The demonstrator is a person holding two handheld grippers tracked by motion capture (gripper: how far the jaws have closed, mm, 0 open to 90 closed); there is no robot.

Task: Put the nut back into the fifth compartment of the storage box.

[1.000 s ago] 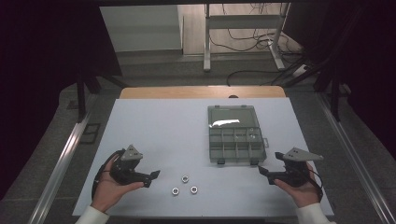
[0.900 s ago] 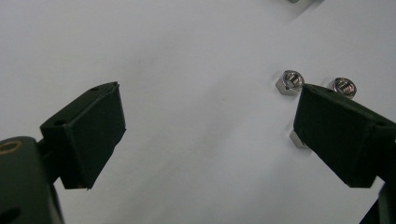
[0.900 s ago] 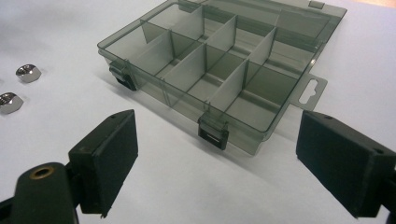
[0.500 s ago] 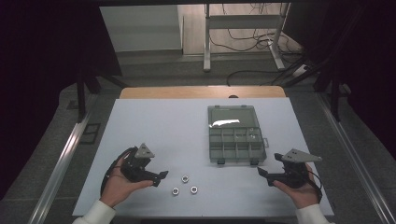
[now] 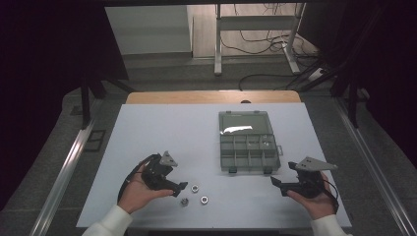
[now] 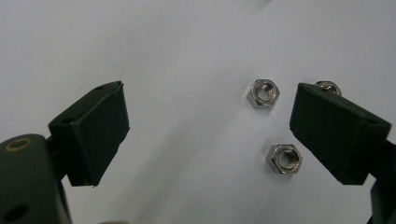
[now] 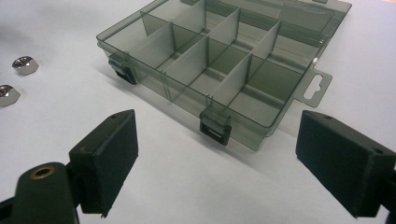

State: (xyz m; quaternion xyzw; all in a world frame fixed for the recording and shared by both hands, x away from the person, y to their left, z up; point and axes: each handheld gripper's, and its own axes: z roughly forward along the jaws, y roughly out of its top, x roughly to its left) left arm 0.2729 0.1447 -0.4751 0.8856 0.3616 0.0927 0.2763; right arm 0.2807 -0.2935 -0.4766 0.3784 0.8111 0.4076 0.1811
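Steel nuts (image 6: 264, 92) lay loose on the white table (image 5: 162, 132), just ahead of the left gripper (image 5: 181, 186), whose jaws stood wide, apparently to take one. Well apart, the right gripper (image 5: 276, 183) waited wide and empty, facing the open compartment box (image 7: 219, 65), likely their destination.

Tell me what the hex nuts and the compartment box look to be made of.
Hex nuts: metal, likely plated steel, with a bright silvery polish that mirrors the light on their flats. Compartment box: smoky grey see-through plastic, glossy; the white table shows through its thin walls and dividers, and its latches are darker, probably plastic too.
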